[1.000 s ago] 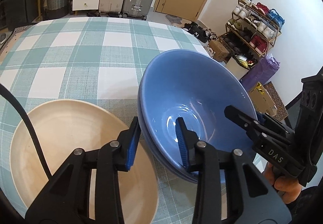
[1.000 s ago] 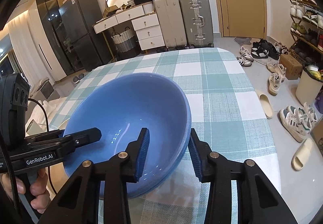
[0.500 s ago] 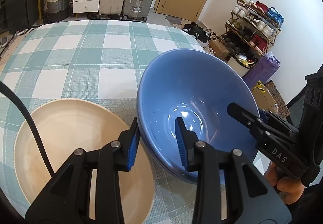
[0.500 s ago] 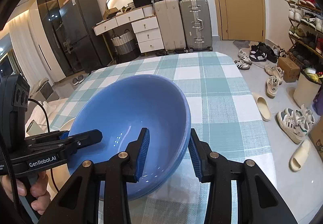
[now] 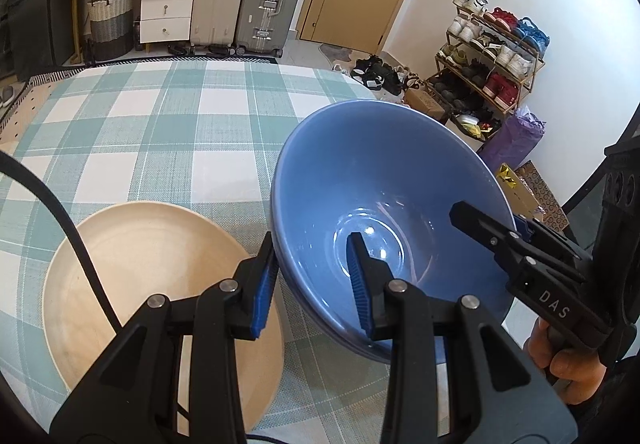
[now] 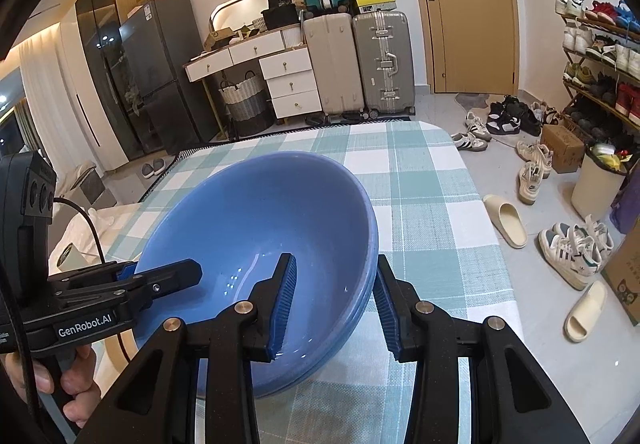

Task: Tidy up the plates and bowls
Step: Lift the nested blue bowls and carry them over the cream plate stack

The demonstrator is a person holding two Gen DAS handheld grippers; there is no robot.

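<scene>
1. Blue bowls (image 5: 384,203): two nested, one inside the other, the double rim showing at the near edge. Held tilted and clear of the tabletop (image 5: 168,131), between the two grippers.
2. Left gripper (image 5: 312,284): closed on the left rim of the blue bowls, one blue pad (image 5: 262,296) outside the wall, the other inside the basin. Seen from the right wrist view (image 6: 160,282), it reaches in from the left, a person's hand (image 6: 72,384) around its handle.
3. Right gripper (image 6: 334,302): clamped on the right rim of the same bowls, one pad inside, one outside. In the left wrist view (image 5: 492,232) it enters from the right, gripped by a hand (image 5: 560,360).
4. Cream plate (image 5: 160,308): wide and shallow, lying flat on the tabletop just left of and below the left gripper, beside the bowls; whether it touches them cannot be told.
5. Tabletop covering: teal-and-white checked cloth, stretching ahead of both grippers.
6. Black cable (image 5: 60,228): crosses the cream plate toward the left gripper.
7. Beyond the tabletop: suitcases (image 6: 360,63), white drawers (image 6: 292,83), shoe rack (image 5: 492,47), door (image 6: 468,11).
</scene>
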